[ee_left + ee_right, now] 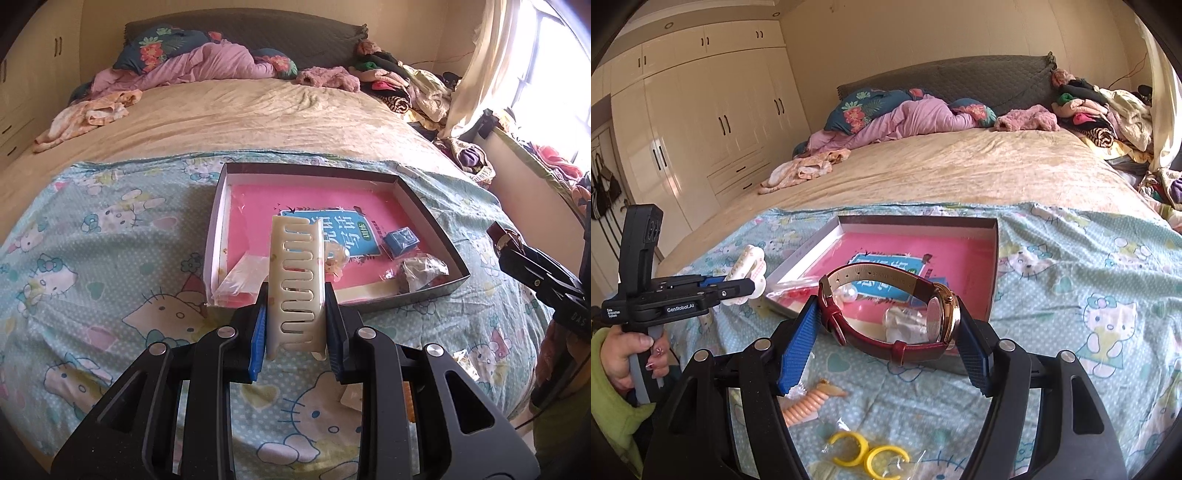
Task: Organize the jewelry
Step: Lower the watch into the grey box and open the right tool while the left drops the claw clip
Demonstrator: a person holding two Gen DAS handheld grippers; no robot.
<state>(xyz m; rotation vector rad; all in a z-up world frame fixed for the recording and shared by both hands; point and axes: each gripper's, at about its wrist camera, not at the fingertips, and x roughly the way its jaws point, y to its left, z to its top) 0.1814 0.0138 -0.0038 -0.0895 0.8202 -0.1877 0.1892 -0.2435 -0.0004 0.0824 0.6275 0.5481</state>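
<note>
both wrist views angled down over bed, sharing the box [436, 236] [993, 266]

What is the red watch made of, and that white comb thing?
The watch in the right claw: its strap looks like glossy dark red leather, with a stitched edge and a loop; it could be fake leather. Its round case shines like rose-gold metal. The white hair clip in the left claw looks like smooth cream plastic: one moulded piece with slotted teeth.

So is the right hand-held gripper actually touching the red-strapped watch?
Touching. The right wrist view shows the right hand-held gripper with one blue pad on the watch strap and the other against its case.
</note>
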